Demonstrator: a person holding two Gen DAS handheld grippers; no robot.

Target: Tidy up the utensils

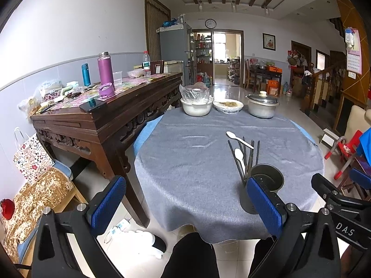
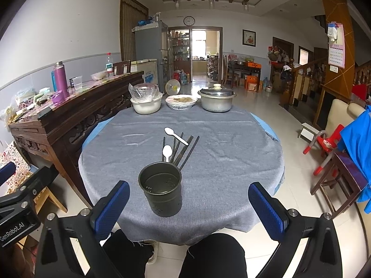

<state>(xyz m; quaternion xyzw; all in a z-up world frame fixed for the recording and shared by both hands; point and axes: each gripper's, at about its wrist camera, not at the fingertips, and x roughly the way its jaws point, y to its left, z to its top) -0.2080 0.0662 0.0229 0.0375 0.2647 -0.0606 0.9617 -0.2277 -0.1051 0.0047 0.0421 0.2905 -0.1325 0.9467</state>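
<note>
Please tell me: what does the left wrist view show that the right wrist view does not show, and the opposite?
Only the left wrist view shows the teal bottle in full, a phone lying face up on the wooden side table, and a white slipper on the floor.

Only the right wrist view shows the holder unblocked, with its empty inside, and a small fan behind the dishes.

Both show open tongs, two white spoons, dark chopsticks, the grey tablecloth, and the lidded pot.
</note>
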